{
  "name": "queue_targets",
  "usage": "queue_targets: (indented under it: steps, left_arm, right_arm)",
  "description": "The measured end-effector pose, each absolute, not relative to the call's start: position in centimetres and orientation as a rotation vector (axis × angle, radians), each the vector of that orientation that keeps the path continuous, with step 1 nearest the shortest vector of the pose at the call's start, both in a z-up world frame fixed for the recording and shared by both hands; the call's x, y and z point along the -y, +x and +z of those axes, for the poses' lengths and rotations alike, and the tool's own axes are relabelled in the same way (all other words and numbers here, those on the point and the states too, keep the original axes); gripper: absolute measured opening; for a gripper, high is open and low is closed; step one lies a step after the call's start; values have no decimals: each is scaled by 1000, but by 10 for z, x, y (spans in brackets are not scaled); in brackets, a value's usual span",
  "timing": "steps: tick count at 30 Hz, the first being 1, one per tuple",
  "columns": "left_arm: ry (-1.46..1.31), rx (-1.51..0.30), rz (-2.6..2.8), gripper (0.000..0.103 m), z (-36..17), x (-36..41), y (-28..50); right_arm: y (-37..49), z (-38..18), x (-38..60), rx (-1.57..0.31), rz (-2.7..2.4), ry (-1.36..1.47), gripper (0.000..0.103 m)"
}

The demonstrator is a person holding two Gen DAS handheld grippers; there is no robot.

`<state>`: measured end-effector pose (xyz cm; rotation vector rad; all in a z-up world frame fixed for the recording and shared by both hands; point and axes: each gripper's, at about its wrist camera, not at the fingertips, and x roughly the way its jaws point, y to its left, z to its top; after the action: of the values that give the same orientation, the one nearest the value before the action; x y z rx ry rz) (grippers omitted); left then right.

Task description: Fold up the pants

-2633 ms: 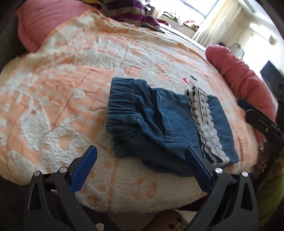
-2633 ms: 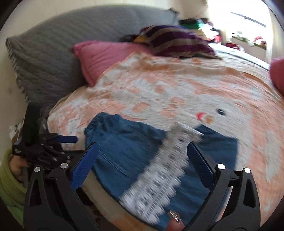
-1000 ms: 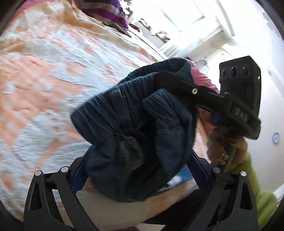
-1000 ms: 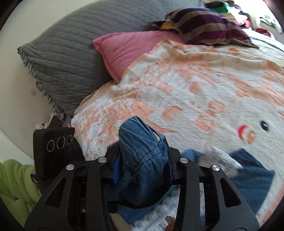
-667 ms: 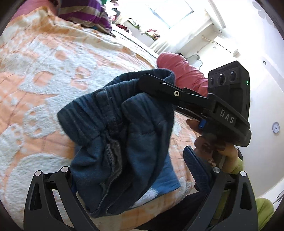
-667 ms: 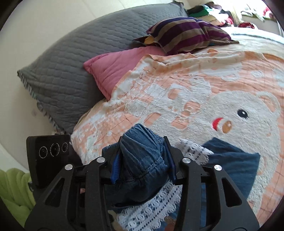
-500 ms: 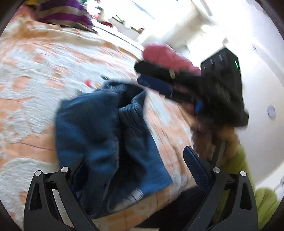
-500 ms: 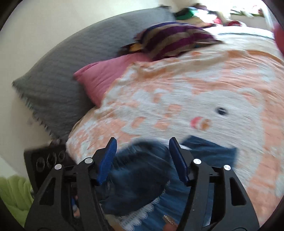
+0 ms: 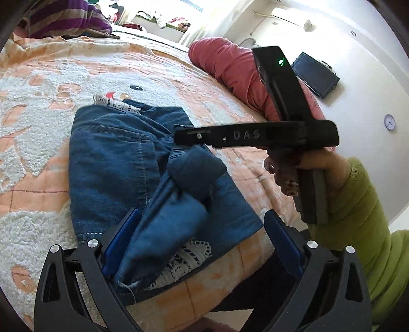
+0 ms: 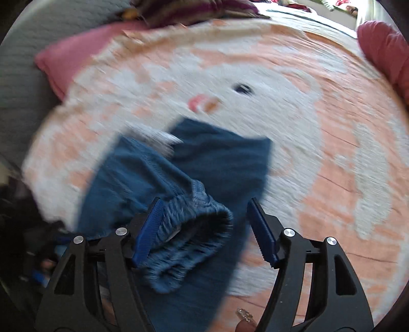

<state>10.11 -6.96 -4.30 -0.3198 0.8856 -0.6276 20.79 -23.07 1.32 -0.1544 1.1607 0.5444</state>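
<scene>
Right gripper: jaws apart, having just been opening; the gathered waistband of the pants lies between them against the 9 o'clock pad, clear of the 3 o'clock pad. Not pressed; judged released. In the left wrist view the same tool hangs over the pants' middle, pointing to 9 o'clock.

Left gripper: jaws wide. A fold of denim drapes over the 9 o'clock pad; the 3 o'clock pad stands bare. Judged no grip.

Pants: dark blue denim, on the blanket near the bed's front edge, doubled over on themselves, upper layer bunched. Lace trim peeks out at the near edge, and again at the far edge. Long axis runs 6 to 12 o'clock in the left wrist view.

Relation for next move: the pile lies straight ahead of and beneath both tools. The left is nearer the hem end, the right nearer the waistband. Flattening the bunched waistband looks like the right's job.

Surround: red bolster at 1 o'clock, striped pillow at 11 o'clock. Green sleeve behind the right hand.
</scene>
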Motion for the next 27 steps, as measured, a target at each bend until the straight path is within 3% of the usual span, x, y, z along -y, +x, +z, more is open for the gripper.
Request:
queue_targets:
  steps: [7, 15, 20, 27]
  left_arm:
    - [-370, -874, -656, 96, -26, 59, 101]
    - [-302, -753, -539, 98, 6, 26, 94]
    - [-217, -726, -368, 98, 24, 5, 108]
    - [-73, -844, -350, 97, 38, 16, 151]
  right_arm:
    - [201, 23, 240, -1093, 574, -99, 64]
    - [180, 73, 269, -899, 594, -29, 85]
    - [147, 95, 283, -782, 640, -20, 87]
    - [74, 98, 235, -709, 861, -304, 89]
